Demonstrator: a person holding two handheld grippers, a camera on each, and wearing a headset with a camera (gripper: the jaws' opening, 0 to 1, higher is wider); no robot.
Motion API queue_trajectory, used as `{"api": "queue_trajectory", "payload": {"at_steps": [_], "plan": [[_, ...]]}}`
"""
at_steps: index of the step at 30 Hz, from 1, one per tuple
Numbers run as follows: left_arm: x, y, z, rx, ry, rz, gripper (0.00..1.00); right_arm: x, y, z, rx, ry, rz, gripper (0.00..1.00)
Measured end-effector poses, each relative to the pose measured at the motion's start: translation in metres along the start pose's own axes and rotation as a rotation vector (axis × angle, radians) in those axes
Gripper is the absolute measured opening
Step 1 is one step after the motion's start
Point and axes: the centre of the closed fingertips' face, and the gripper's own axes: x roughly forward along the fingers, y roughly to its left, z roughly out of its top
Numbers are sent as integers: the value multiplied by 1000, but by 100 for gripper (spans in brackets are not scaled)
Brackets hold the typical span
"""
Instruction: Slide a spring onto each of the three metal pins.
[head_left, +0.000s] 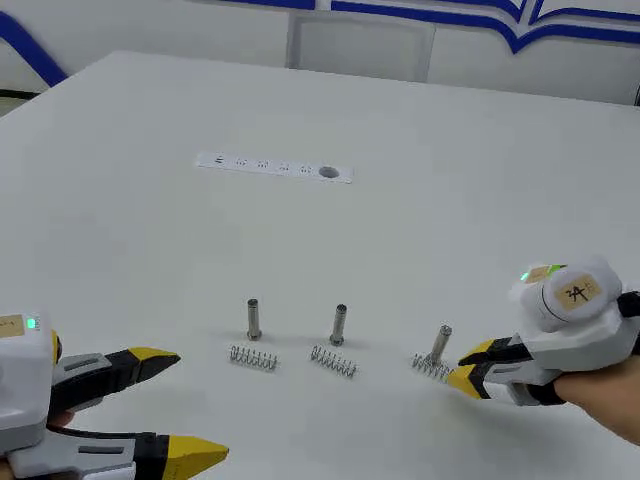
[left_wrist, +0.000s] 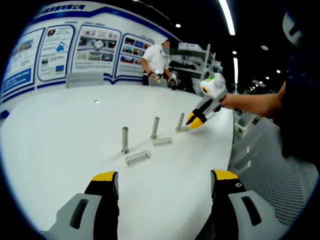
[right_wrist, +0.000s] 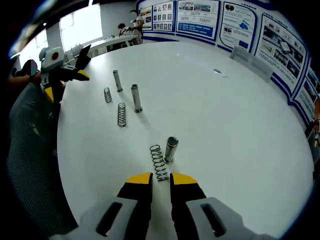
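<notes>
Three upright metal pins stand in a row on the white table: left pin (head_left: 253, 319), middle pin (head_left: 340, 325), right pin (head_left: 441, 343). In front of each lies a loose spring: left spring (head_left: 252, 357), middle spring (head_left: 333, 361), right spring (head_left: 431, 368). My right gripper (head_left: 465, 366) is low on the table with its jaws a little apart, its tips at the near end of the right spring (right_wrist: 159, 162), beside that pin (right_wrist: 171, 149). My left gripper (head_left: 185, 405) hovers wide open and holds nothing, short of the left spring (left_wrist: 137, 158) and left pin (left_wrist: 125, 139).
A white power strip (head_left: 275, 166) is set flush in the table beyond the pins. A chair back (head_left: 360, 45) stands at the far edge. The table's near edge (left_wrist: 235, 145) runs close by the right pin. A person (left_wrist: 157, 60) stands in the background.
</notes>
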Motion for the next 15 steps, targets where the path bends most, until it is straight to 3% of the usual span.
{"api": "queue_trajectory", "payload": {"at_steps": [15], "plan": [[-2, 6, -1, -14, 2, 30, 76, 10, 0, -6, -77, 42, 55, 14]]}}
